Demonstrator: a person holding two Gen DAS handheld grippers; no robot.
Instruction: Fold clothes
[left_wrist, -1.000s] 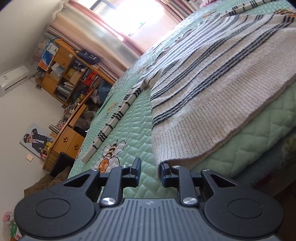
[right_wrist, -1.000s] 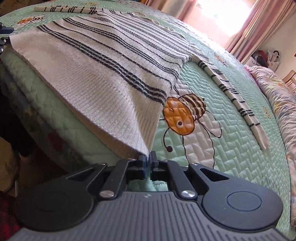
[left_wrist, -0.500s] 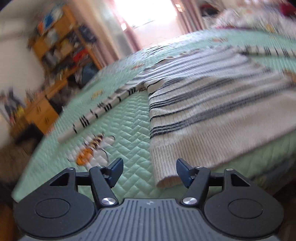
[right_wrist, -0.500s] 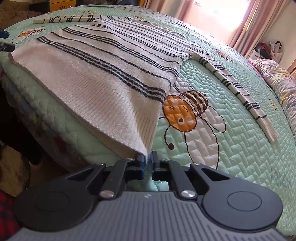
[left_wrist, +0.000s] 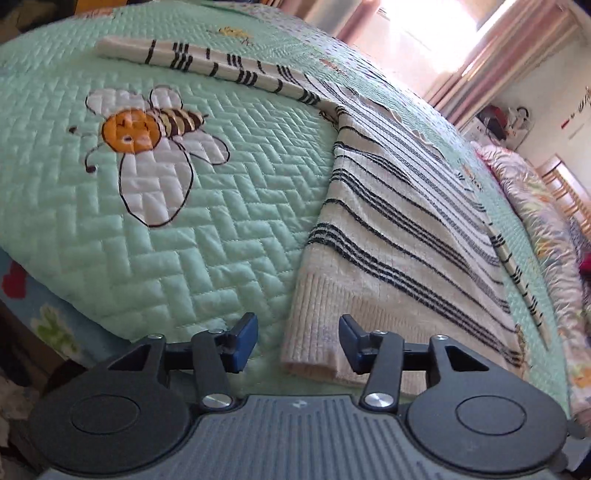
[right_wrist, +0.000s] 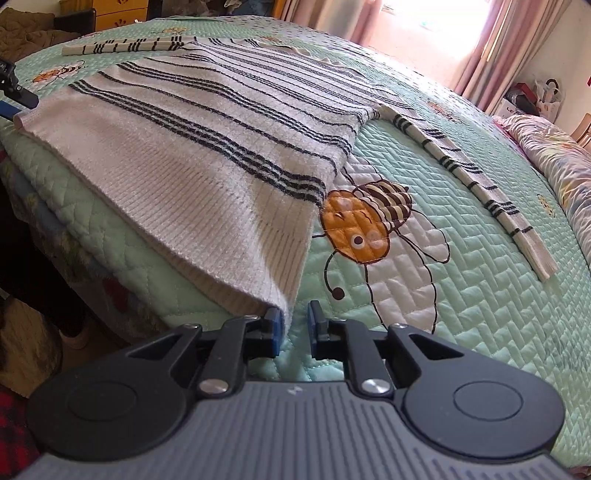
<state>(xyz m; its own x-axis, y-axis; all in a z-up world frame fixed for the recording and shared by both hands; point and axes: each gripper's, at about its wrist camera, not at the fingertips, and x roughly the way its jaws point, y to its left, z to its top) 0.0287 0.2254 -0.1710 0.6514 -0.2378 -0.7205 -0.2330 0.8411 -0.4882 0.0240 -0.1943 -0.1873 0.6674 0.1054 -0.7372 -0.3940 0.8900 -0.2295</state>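
Observation:
A white knit sweater with dark stripes (left_wrist: 399, 236) lies flat on the green quilted bed (left_wrist: 207, 236), sleeves stretched out to both sides. My left gripper (left_wrist: 298, 336) is open, its jaws either side of the sweater's lower left hem corner, which rests on the quilt. In the right wrist view the sweater (right_wrist: 207, 140) shows again. My right gripper (right_wrist: 294, 323) is slightly open at the lower right hem corner, which lies against the left pad. The left gripper shows at the far left edge (right_wrist: 11, 92).
The quilt has embroidered bees (left_wrist: 147, 129) (right_wrist: 369, 225). The bed's front edge drops off just below both grippers. A flowered duvet (right_wrist: 557, 155) lies at the right. Curtains and a bright window (right_wrist: 439, 26) stand behind the bed.
My left gripper opened wide and swung round to face the hem's left corner. My right gripper went from shut on the hem corner to slightly open, letting go of it.

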